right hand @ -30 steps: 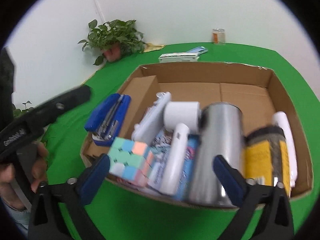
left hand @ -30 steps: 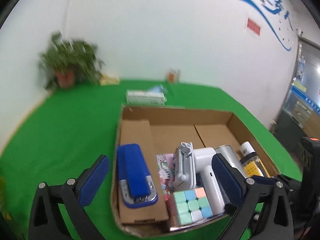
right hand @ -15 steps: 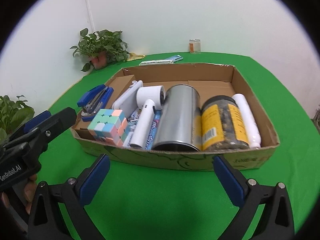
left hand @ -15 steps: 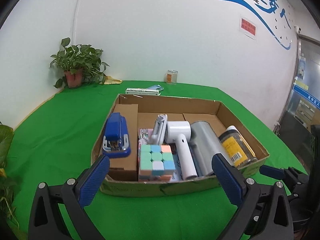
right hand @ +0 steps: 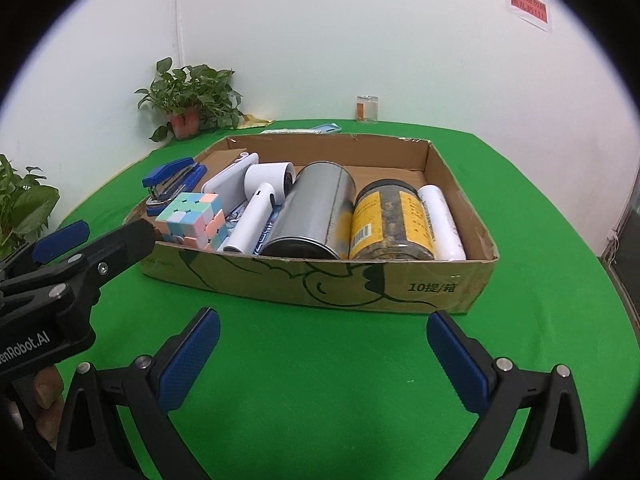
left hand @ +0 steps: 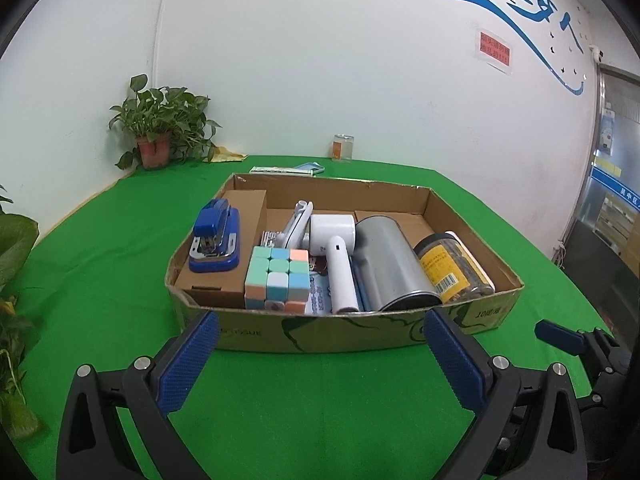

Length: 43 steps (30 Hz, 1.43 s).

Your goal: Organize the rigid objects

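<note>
A shallow cardboard box (left hand: 340,330) (right hand: 400,284) sits on the green table. Inside lie a blue stapler (left hand: 216,236) (right hand: 172,184) on a small carton, a pastel puzzle cube (left hand: 278,276) (right hand: 192,220), a white handheld fan (left hand: 334,252) (right hand: 260,196), a silver tin can (left hand: 390,264) (right hand: 312,212), a yellow-labelled jar (left hand: 452,268) (right hand: 390,220) and a white tube (right hand: 440,220). My left gripper (left hand: 320,354) stands open, short of the box's near wall, holding nothing. My right gripper (right hand: 322,348) is also open and empty in front of the box.
A potted plant (left hand: 160,132) (right hand: 188,100) stands at the table's back left corner, a small glass jar (left hand: 343,147) (right hand: 367,109) at the back by the wall. Flat packets (left hand: 286,169) lie behind the box. More leaves (left hand: 12,240) crowd the left edge.
Both grippers have pulled back from over the box toward the near table edge. The box contents now look smaller and farther; nothing inside has moved.
</note>
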{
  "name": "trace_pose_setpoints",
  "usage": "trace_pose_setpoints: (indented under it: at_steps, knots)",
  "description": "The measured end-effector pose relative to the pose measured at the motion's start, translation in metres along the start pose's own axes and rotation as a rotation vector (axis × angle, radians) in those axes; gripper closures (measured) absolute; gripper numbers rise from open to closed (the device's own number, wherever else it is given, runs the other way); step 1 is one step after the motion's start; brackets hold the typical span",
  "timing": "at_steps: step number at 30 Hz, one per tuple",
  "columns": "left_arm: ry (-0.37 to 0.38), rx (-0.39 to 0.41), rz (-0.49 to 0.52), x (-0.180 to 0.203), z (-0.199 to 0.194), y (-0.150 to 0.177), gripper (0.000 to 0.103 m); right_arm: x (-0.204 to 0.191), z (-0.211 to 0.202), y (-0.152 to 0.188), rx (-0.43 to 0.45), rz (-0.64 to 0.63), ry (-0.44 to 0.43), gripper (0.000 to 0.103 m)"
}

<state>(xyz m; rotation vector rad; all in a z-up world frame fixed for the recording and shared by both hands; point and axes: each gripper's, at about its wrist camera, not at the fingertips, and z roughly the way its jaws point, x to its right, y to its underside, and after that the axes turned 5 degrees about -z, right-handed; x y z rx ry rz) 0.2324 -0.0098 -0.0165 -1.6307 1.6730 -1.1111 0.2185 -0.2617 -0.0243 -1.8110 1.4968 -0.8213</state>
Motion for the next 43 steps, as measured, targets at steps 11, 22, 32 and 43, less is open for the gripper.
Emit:
trace_pose_setpoints:
  at_steps: [11, 22, 32, 43]
  knots:
    - [-0.018, -0.022, 0.007, -0.002, -0.007, 0.006, 0.0, -0.002, -0.009, 0.003, 0.04, -0.014, 0.032, 0.0]
    - [-0.021, -0.033, 0.039, 0.0, -0.004, 0.009, 0.0, -0.002, -0.013, 0.005, 0.044, -0.005, 0.032, 0.0]
    - [0.018, -0.056, 0.028, 0.002, 0.004, 0.011, 0.0, -0.001, -0.012, 0.007, 0.037, -0.003, 0.057, 0.0]
    - [-0.005, -0.06, 0.05, 0.003, 0.012, 0.012, 0.0, 0.003, -0.004, 0.009, 0.016, -0.002, 0.06, 0.0]
